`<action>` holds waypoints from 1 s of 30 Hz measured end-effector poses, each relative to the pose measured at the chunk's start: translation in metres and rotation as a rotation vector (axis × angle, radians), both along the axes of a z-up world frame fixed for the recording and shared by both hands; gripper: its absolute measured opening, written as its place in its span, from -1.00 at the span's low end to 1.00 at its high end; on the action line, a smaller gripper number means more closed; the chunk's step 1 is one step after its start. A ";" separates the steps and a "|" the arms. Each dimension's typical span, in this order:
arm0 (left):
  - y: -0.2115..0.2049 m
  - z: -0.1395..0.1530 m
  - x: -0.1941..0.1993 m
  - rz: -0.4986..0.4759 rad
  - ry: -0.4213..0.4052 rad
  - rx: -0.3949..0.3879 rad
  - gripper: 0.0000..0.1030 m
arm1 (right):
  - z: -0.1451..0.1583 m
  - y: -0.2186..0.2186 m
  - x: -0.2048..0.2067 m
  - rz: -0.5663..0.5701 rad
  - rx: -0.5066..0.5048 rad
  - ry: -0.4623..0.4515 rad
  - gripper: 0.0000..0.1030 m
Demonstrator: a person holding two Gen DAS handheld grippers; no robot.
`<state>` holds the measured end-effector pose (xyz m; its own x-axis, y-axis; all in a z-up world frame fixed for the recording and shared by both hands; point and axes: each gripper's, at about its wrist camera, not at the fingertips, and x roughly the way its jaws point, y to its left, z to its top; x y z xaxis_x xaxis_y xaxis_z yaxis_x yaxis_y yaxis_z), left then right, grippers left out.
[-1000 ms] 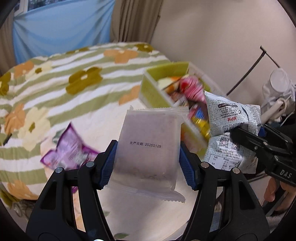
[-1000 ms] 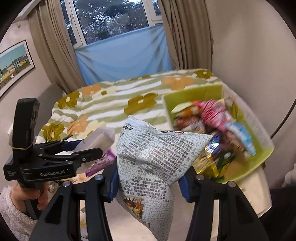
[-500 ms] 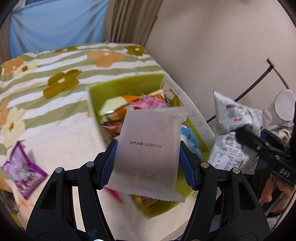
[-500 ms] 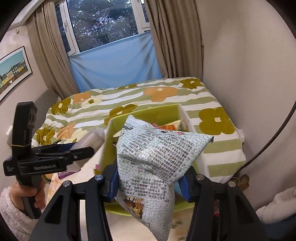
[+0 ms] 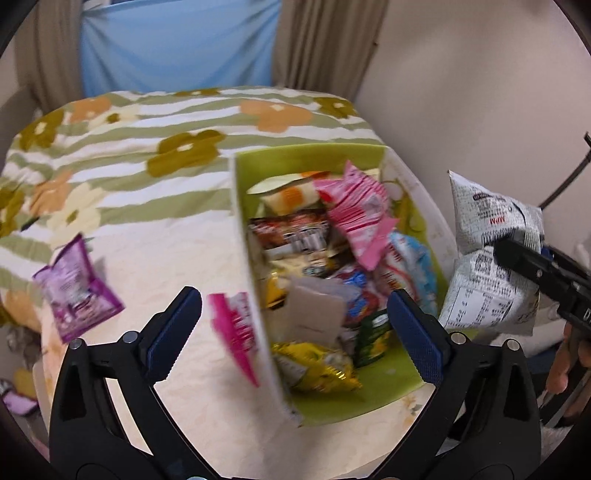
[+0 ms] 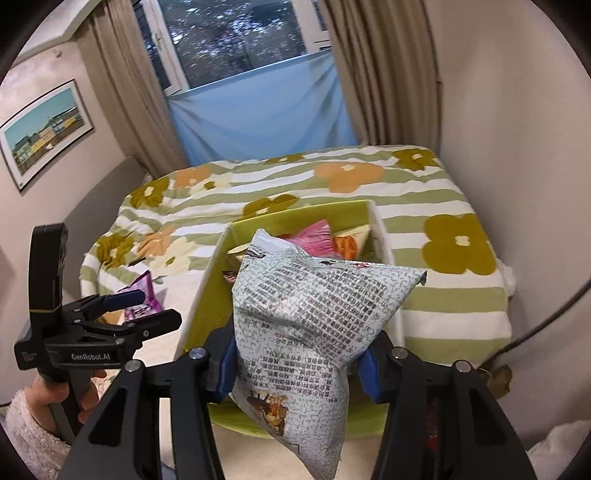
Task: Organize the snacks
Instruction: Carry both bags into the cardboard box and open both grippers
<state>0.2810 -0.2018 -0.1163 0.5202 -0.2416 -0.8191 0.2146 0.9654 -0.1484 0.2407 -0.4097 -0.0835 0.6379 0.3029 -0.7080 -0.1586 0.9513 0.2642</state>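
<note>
Fingers (image 5: 173,332) of the left gripper (image 5: 295,332) are spread wide apart with nothing between them; the pale packet (image 5: 314,312) is seen in the gap, blurred, over or on the pile in the green box (image 5: 402,384). Whether it has landed cannot be told.

Farther right, the right gripper (image 6: 295,363) is clamped on a white printed bag (image 6: 314,325), held above the near end of the box. It is judged to go in next. For a clean drop, the bag should be carried over a lower part of the pile, lowered close, and only then let go, since the box is already heaped with packets (image 5: 354,225) and a puffy bag could slide off over the rim. The left gripper should be drawn back first so the two are not knocked together.

Left over outside the box: a purple packet (image 5: 75,291) well to the left, and a pink packet (image 5: 234,338) just beside the box's left wall. Both are judged still to be collected.

Surface: a bed (image 6: 454,306), soft, covered in a striped green and cream flowered quilt; the box could be tipped if pressed on one edge. Room: a blue cloth (image 6: 258,110) hung under a window (image 6: 236,33), beige curtains (image 6: 373,70) at both sides, a framed picture (image 6: 46,129) on the left wall, a plain wall at right.
</note>
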 end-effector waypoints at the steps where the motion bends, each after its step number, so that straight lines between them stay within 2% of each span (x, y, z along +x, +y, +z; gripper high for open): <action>1: 0.003 -0.001 -0.001 0.013 0.002 0.012 0.94 | -0.001 0.001 0.003 0.015 0.000 0.002 -0.05; 9: 0.025 -0.007 -0.005 0.087 0.031 0.033 0.94 | -0.014 0.033 0.030 0.169 -0.047 0.044 -0.04; 11: 0.029 -0.006 -0.010 0.104 0.029 0.048 0.94 | -0.019 0.040 0.031 0.189 -0.068 0.049 0.03; 12: 0.032 -0.006 -0.012 0.111 0.029 0.052 0.94 | -0.022 0.043 0.032 0.198 -0.074 0.055 0.11; 14: 0.037 -0.005 -0.017 0.126 0.028 0.059 0.94 | -0.027 0.046 0.031 0.202 -0.070 0.060 0.75; 16: 0.042 -0.005 -0.021 0.138 0.027 0.062 0.94 | -0.028 0.045 0.027 0.197 -0.058 0.038 0.93; 19: 0.050 -0.006 -0.030 0.155 0.028 0.050 0.94 | -0.028 0.041 0.018 0.169 -0.057 0.004 0.98; 30: 0.070 0.002 -0.054 0.189 0.007 0.052 0.94 | -0.024 0.045 0.003 0.155 -0.064 0.017 0.98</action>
<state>0.2273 -0.1314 -0.1138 0.5465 -0.0973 -0.8318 0.0279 0.9948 -0.0980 0.2436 -0.3647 -0.1077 0.5745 0.3510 -0.7394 -0.3009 0.9307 0.2080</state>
